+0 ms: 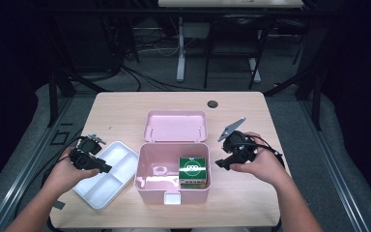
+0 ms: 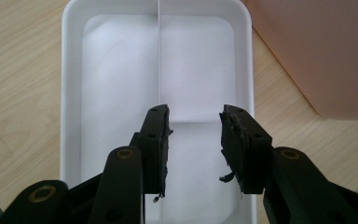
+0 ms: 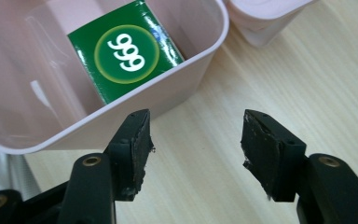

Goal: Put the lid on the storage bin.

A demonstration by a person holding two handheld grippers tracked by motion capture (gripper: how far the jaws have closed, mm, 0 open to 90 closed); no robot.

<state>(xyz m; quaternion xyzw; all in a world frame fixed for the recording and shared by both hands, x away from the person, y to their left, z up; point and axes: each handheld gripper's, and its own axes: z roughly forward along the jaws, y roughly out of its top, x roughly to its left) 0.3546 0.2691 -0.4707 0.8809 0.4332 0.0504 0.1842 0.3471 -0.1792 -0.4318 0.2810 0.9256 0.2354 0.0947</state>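
Green box (image 1: 193, 167) sits inside pink container (image 1: 147, 186); right gripper (image 3: 193, 140) beside it and left gripper (image 2: 193, 140) over white tray (image 2: 70, 93) both gape empty.

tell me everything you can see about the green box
The green box is a small glossy carton, cardboard by the look of it. The face that shows is dark green with a yellow-ringed circle and white digits that look like 999; a paler side shows below it in the high view. It sits closed inside the open pink bin, in the corner on the person's right, close against the walls. The right hand-held gripper is open outside the bin, apart from the box.
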